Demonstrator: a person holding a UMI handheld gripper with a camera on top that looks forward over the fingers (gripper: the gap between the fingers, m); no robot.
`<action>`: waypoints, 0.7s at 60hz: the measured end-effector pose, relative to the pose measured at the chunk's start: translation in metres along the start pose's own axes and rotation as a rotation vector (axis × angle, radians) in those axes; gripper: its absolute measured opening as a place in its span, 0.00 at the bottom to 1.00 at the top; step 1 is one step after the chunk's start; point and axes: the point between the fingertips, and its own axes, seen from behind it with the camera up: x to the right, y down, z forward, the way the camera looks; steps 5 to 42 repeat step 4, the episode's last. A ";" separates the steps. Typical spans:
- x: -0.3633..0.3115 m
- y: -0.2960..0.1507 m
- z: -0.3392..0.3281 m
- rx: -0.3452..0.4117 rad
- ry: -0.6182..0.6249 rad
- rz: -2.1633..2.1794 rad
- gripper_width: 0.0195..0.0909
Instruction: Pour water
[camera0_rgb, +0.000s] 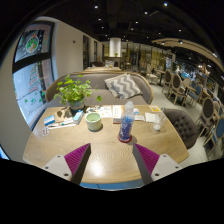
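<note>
A clear plastic water bottle with a blue label stands upright on a dark coaster on the wooden table, well beyond my fingers. To its left sits a pale green cup. My gripper hovers over the table's near edge, open, with bare tabletop between the magenta pads and nothing held. The bottle lies slightly right of the line running ahead from between the fingers.
A potted green plant stands at the table's far left, with small items beside it. Papers and a glass lie at the far right. A grey sofa is behind the table, a dark chair to the right.
</note>
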 end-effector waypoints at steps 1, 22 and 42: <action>0.000 0.000 -0.001 -0.001 0.002 -0.001 0.92; 0.002 -0.001 -0.001 -0.005 0.006 -0.004 0.92; 0.002 -0.001 -0.001 -0.005 0.006 -0.004 0.92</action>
